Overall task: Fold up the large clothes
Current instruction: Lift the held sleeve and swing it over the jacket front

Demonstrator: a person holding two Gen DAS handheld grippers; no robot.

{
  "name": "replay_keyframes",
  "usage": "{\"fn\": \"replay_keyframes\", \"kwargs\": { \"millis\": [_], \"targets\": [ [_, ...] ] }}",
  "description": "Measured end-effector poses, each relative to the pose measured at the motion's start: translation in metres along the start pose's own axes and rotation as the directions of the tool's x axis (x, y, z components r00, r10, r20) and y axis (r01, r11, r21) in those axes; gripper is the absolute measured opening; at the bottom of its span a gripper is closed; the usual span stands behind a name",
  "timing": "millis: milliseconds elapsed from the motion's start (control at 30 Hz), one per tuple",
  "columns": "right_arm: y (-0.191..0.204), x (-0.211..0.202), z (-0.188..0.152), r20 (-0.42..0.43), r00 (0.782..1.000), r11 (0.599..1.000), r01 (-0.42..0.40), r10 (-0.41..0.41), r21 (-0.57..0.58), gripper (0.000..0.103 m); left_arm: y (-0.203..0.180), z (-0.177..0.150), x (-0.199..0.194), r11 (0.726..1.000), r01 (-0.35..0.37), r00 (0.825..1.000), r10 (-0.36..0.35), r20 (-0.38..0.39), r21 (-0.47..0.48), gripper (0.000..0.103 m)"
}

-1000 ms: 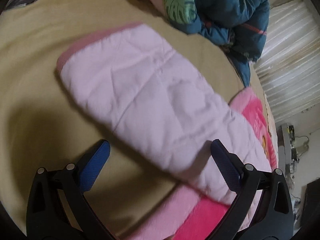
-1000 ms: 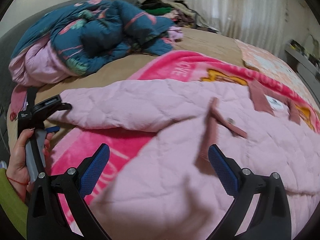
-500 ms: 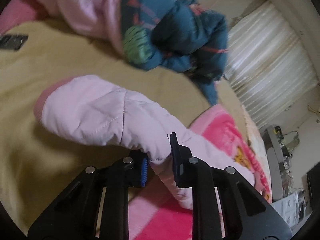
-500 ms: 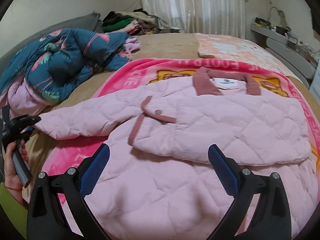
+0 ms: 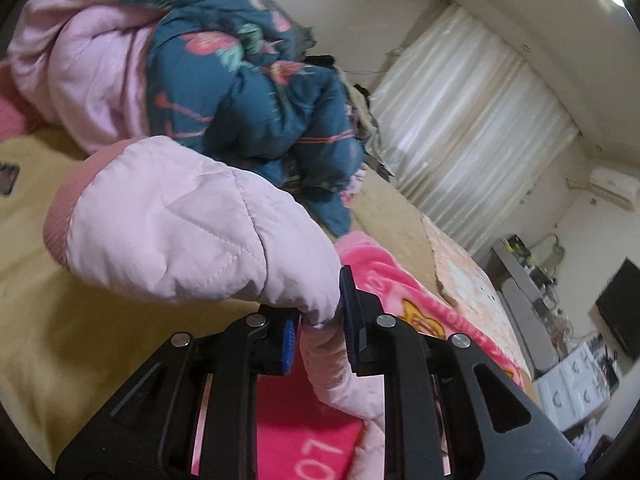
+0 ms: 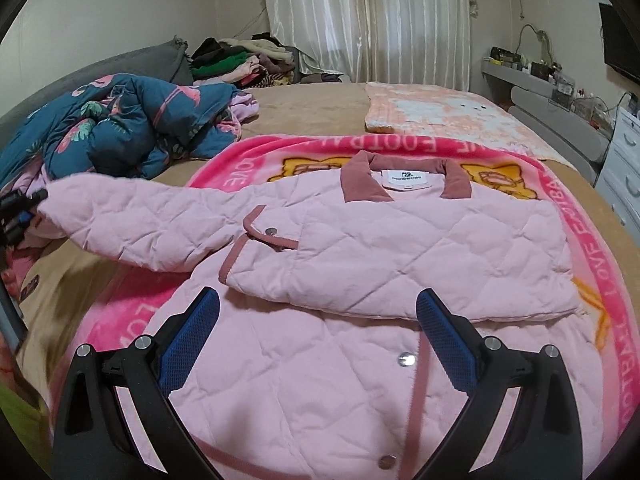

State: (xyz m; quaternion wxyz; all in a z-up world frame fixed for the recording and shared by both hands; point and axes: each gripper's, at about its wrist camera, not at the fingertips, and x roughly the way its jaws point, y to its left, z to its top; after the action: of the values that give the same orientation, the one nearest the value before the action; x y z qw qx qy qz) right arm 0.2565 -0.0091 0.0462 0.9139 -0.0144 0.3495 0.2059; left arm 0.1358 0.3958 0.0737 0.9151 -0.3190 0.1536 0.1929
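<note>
Presently, at the left edge of the right wrist frame, the left gripper (image 5: pixel 318 326) pinches the sleeve (image 6: pixel 132 224) of the pink quilted jacket (image 6: pixel 360 280), lifted off the pink blanket (image 6: pixel 580 240); at lower centre, the right gripper (image 6: pixel 318 344) stands spread, empty, above the jacket.

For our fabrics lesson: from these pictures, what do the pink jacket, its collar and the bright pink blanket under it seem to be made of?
Pink jacket: probably padded, matte woven fabric; diamond stitching puffs between seams.
Collar: darker pink, seemingly a ribbed or corduroy-like cloth; too blurred to be sure.
Blanket: likely plush fleece; fuzzy, soft-edged print.
</note>
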Motion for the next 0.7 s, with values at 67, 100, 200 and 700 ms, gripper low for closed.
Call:
{"fn": "replay_keyframes", "kwargs": {
  "millis": [67,100,200,700],
  "targets": [
    [-0.004,-0.008,0.000,0.014,1.000,1.000,-0.003,0.003,-0.004,0.098,-0.017,0.003,-0.007,0.999,0.004,1.000,-0.004,0.005,0.035,0.012],
    [-0.006,-0.012,0.000,0.019,1.000,1.000,-0.013,0.013,0.002,0.098,-0.028,0.005,-0.009,0.999,0.006,1.000,-0.006,0.009,0.053,0.012],
    [-0.013,-0.024,-0.002,0.030,0.999,1.000,-0.028,0.028,0.014,0.098,-0.051,0.006,-0.019,0.996,0.012,1.000,-0.013,0.014,0.083,0.011],
    [-0.059,-0.061,-0.018,0.072,0.996,0.992,-0.058,0.050,0.111,0.098,-0.144,-0.009,-0.035,0.969,0.016,1.000,-0.018,0.004,0.246,0.011]
  ]
}}
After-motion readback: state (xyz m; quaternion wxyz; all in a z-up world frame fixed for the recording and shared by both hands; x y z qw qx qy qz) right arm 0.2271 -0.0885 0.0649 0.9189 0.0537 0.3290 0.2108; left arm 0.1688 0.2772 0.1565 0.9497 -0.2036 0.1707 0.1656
